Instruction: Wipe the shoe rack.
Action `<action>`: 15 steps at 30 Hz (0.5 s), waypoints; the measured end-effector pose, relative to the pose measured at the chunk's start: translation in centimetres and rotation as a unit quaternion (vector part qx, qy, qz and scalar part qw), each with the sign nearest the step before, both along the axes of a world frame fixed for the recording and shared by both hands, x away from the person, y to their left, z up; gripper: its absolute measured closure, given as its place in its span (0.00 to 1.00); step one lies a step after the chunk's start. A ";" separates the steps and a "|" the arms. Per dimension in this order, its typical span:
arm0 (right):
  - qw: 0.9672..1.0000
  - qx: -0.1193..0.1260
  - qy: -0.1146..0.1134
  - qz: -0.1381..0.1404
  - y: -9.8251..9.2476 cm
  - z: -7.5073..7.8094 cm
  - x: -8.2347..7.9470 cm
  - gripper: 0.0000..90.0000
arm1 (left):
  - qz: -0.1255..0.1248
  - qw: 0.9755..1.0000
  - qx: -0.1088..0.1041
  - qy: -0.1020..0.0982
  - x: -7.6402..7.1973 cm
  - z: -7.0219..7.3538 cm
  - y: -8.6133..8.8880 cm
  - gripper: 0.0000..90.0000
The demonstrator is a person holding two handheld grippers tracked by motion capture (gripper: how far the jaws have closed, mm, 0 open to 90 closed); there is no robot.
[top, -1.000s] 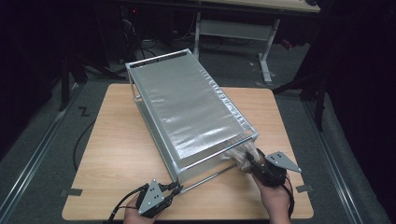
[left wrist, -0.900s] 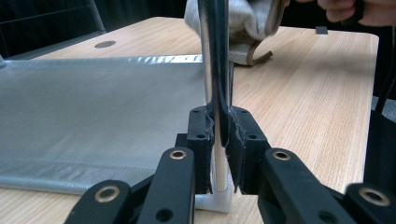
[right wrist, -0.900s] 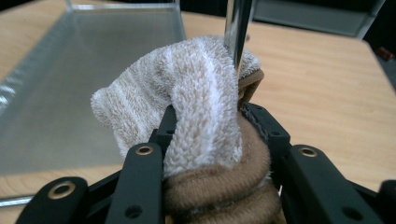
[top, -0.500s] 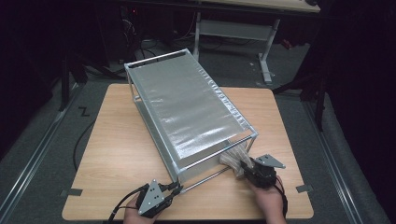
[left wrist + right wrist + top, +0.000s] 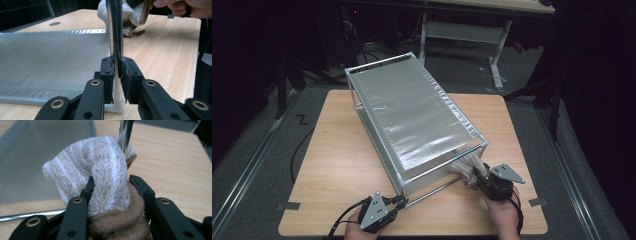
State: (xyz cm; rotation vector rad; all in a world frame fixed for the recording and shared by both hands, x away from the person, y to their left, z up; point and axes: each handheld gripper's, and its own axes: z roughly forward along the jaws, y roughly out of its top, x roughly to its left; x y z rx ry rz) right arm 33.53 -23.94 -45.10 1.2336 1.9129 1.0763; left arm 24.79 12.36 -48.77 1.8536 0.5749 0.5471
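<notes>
A metal-framed rack [image 5: 412, 115] with silvery mesh panels lies on its side on the wooden table [image 5: 337, 160]. My left gripper [image 5: 401, 201] is at the table's front edge, shut on the frame's near chrome rod [image 5: 114, 30]; in the left gripper view the jaws [image 5: 117, 75] clamp that rod just above its white foot [image 5: 117, 107]. My right gripper [image 5: 479, 176] is shut on a beige and white striped cloth [image 5: 467, 166]. The cloth [image 5: 100, 167] bulges out between the jaws [image 5: 112, 187] and presses against a chrome rod [image 5: 125, 130] at the frame's near right corner.
The mesh panel [image 5: 50, 57] lies flat to the left of the clamped rod. A thin chrome rod [image 5: 30, 215] runs along the tabletop. Bare wood [image 5: 512, 130] lies to the right of the rack. A desk frame [image 5: 462, 35] stands beyond the table.
My right gripper slid the cloth a little to the left along the frame's near corner, then came back to the right. The left gripper and the rack have stayed put.
</notes>
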 end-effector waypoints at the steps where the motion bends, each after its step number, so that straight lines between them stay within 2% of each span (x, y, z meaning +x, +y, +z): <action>1: 1.000 0.001 -0.005 -0.001 0.0 0.3 -0.1 0.69 | 0.000 1.000 0.000 0.000 0.0 0.0 0.0 0.88; 7: 0.999 0.013 -0.041 -0.005 -0.2 2.0 -0.8 0.69 | -0.001 1.000 0.001 0.000 0.0 0.0 0.0 0.88; 12: 0.996 0.028 -0.085 -0.011 -0.6 4.0 -1.8 0.69 | -0.001 1.000 0.001 -0.001 0.0 0.0 0.0 0.88; 15: 0.995 0.027 -0.097 -0.015 -0.7 4.6 -2.1 0.69 | -0.002 1.000 0.001 -0.001 0.0 0.0 0.0 0.88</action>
